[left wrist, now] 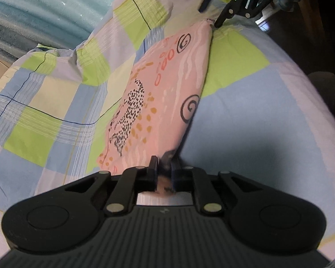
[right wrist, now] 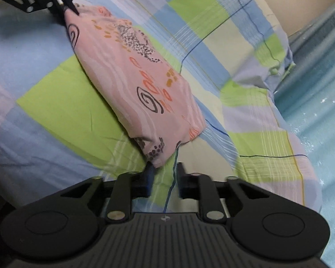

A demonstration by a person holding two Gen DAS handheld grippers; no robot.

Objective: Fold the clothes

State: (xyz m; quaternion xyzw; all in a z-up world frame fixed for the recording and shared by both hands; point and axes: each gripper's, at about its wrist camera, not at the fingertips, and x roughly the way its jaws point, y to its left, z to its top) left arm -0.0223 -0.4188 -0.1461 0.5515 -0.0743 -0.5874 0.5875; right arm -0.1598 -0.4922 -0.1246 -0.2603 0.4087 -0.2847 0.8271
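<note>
A pink patterned garment with black spirals and dots lies folded into a long narrow strip on the checked bedsheet. My left gripper is shut on its near end. The garment also shows in the right wrist view. My right gripper is open, its jaws apart, just short of the garment's near corner. The left gripper shows in the right wrist view pinching the far end. The right gripper shows in the left wrist view at the far end, open.
The blue, green and cream checked sheet covers the bed and is rumpled toward one edge. A teal shimmering curtain hangs beyond the bed; it also shows in the right wrist view.
</note>
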